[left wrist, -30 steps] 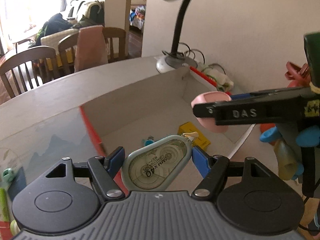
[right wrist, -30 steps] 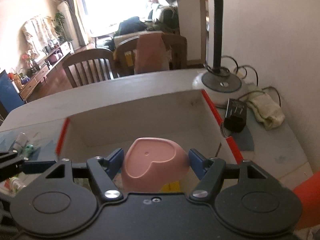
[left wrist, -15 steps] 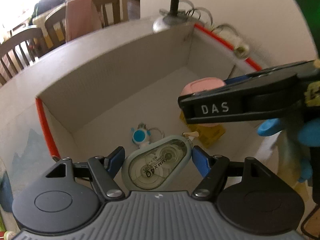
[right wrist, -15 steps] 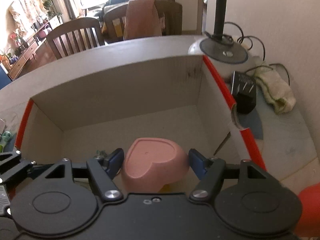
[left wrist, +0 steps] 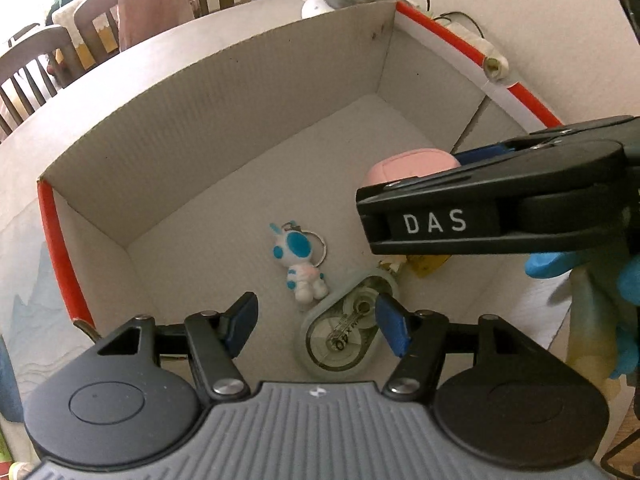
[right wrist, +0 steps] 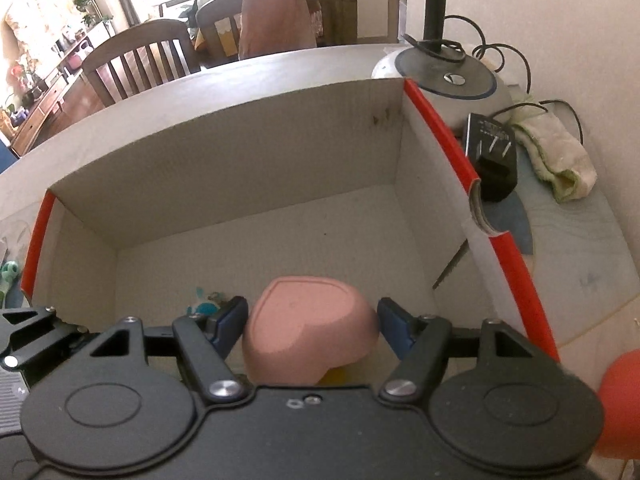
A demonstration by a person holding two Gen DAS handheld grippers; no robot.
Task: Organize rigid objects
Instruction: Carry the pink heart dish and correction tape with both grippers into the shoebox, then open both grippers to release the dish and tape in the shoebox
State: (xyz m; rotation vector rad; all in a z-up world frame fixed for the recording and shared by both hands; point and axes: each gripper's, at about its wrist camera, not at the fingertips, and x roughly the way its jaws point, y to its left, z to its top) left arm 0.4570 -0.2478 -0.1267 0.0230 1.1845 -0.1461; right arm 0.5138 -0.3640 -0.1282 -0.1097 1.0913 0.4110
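A white cardboard box (left wrist: 224, 92) with red edge strips fills both views. My left gripper (left wrist: 316, 326) is open above the box. The green correction tape dispenser (left wrist: 344, 336) lies loose on the box floor beside the right finger. A blue-and-white robot keychain (left wrist: 300, 264) lies on the floor next to it. My right gripper (right wrist: 310, 326) is shut on a pink heart-shaped dish (right wrist: 310, 336) and holds it over the box (right wrist: 240, 152). From the left wrist view the right gripper (left wrist: 384, 200) crosses from the right with the dish (left wrist: 408, 166). A yellow item (left wrist: 426, 266) lies under it.
A desk lamp base (right wrist: 448, 72), a black power adapter (right wrist: 494, 156) and a folded cloth (right wrist: 556, 160) sit on the table right of the box. Wooden chairs (right wrist: 136, 56) stand beyond the table. A red object (right wrist: 622, 396) is at the right edge.
My left gripper has opened and let go of the tape dispenser, which now lies on the box floor. Both grippers have moved further over and down into the box.
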